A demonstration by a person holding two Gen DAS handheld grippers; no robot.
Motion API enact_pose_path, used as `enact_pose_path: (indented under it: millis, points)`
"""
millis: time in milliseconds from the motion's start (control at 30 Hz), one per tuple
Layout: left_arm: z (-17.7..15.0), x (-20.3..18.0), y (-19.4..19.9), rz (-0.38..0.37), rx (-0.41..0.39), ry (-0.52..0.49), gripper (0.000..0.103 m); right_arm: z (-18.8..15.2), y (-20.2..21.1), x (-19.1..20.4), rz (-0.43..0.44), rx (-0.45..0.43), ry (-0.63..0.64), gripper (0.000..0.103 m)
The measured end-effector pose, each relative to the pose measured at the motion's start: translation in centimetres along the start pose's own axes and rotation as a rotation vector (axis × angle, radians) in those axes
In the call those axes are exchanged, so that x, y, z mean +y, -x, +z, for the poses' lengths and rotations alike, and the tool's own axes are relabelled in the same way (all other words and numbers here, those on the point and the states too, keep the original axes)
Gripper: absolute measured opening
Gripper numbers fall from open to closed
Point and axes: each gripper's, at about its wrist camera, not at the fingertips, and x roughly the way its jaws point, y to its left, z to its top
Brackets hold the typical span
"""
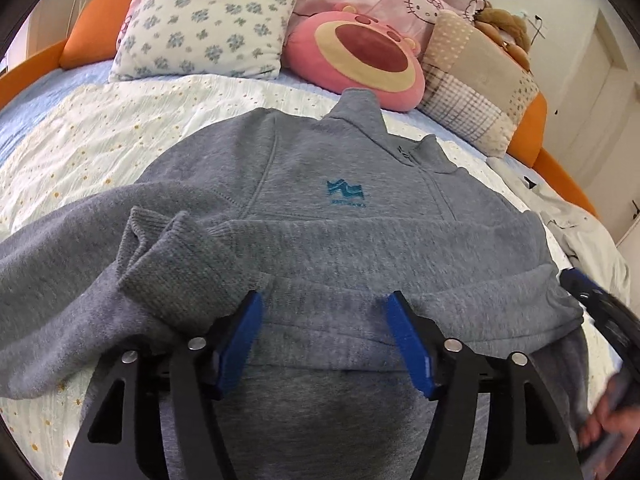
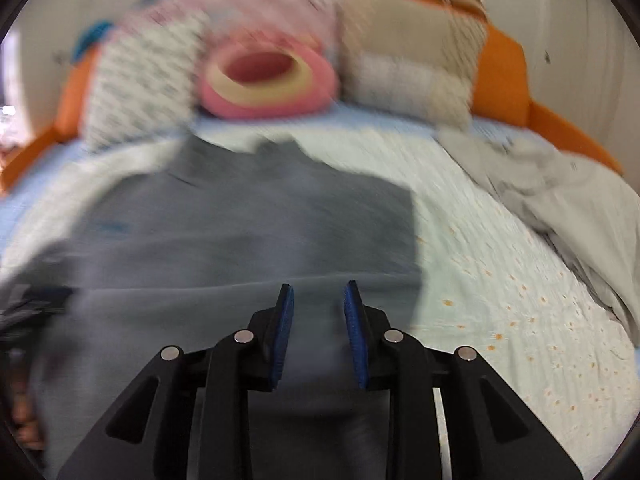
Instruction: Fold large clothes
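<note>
A grey zip-neck sweater (image 1: pixel 320 160) with a teal logo (image 1: pixel 347 192) lies chest-up on the bed, its collar toward the pillows. One ribbed cuff (image 1: pixel 160 248) is laid across its front. My left gripper (image 1: pixel 326 320) stands open over the raised lower fold, and the cloth between its blue pads looks slack. The right wrist view is blurred. There my right gripper (image 2: pixel 319 312) has its jaws close together, and the sweater (image 2: pixel 240 220) fills the gap and runs back between the fingers. The right gripper (image 1: pixel 600 312) also shows at the sweater's right edge, with a hand (image 1: pixel 608 428) below it.
A pale dotted bedspread (image 1: pixel 120 140) covers the bed. A floral pillow (image 1: pixel 204 20), a pink plush cushion (image 1: pixel 360 52) and a patchwork pillow (image 1: pixel 476 92) line the head end. A crumpled white garment (image 2: pixel 560 200) lies to the right. An orange bed frame (image 2: pixel 560 128) rims the mattress.
</note>
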Motion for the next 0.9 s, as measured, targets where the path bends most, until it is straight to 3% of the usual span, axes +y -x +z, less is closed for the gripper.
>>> enact_pose_path:
  millis: [100, 200, 267, 333, 433, 600, 767, 900]
  points:
    - [0.0, -0.3, 0.3, -0.015, -0.009, -0.014, 0.075, -0.9, -0.8, 3.1, 0.030, 0.019, 0.083, 0.025]
    - [0.3, 0.0, 2.1, -0.078, 0.009, 0.004, 0.082, -3.1, -4.8, 4.2, 0.031, 0.152, 0.097, 0.025]
    - [0.2, 1.2, 4.5, -0.108, -0.019, 0.056, 0.094, -3.5, -5.2, 4.2, 0.032, 0.146, 0.084, 0.025]
    - [-0.2, 3.1, 7.3, -0.123, -0.064, 0.116, 0.094, -3.5, -5.3, 4.1, 0.037, 0.144, 0.081, 0.025]
    - [-1.2, 7.5, 11.3, -0.135, -0.105, 0.222, 0.094, -3.6, -5.3, 4.4, 0.016, 0.139, 0.102, 0.025]
    - [-3.5, 17.1, 17.2, -0.045, -0.171, 0.416, 0.095, -3.9, -5.0, 5.2, -0.027, 0.127, 0.141, 0.025]
    - [-7.4, 27.4, 21.8, -0.085, -0.256, 0.703, 0.095, -3.9, -5.0, 5.1, -0.025, 0.127, 0.140, 0.025]
    - [-10.0, 31.9, 24.5, -0.148, -0.350, 0.820, 0.095, -3.9, -5.0, 5.1, -0.031, 0.126, 0.145, 0.026]
